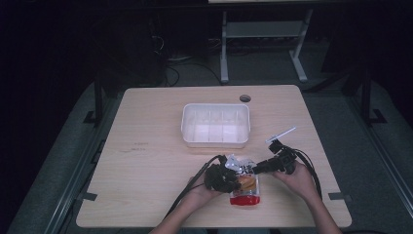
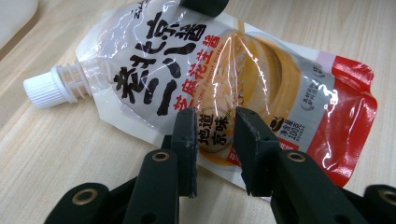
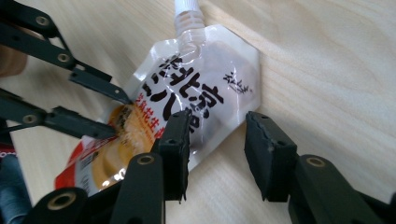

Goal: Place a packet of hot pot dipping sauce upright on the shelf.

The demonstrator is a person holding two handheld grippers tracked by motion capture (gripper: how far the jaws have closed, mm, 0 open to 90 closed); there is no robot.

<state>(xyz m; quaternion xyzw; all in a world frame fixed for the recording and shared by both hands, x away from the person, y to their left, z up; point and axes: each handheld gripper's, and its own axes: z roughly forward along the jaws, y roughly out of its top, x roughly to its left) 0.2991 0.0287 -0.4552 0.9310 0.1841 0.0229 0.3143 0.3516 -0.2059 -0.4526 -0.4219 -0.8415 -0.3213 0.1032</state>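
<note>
The pouch point(image 1: 245, 187) lies on the table point(image 1: 146, 165) near its front edge — the tub point(image 1: 215, 125) sits behind it.

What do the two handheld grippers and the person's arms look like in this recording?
Both the left gripper and right gripper are black linkage frames with brass-coloured pivot rivets, ending in flat, black, rectangular fingers. Black cables trail from each. The right gripper carries a white stick-like piece. The forearms appear unsleeved.
</note>
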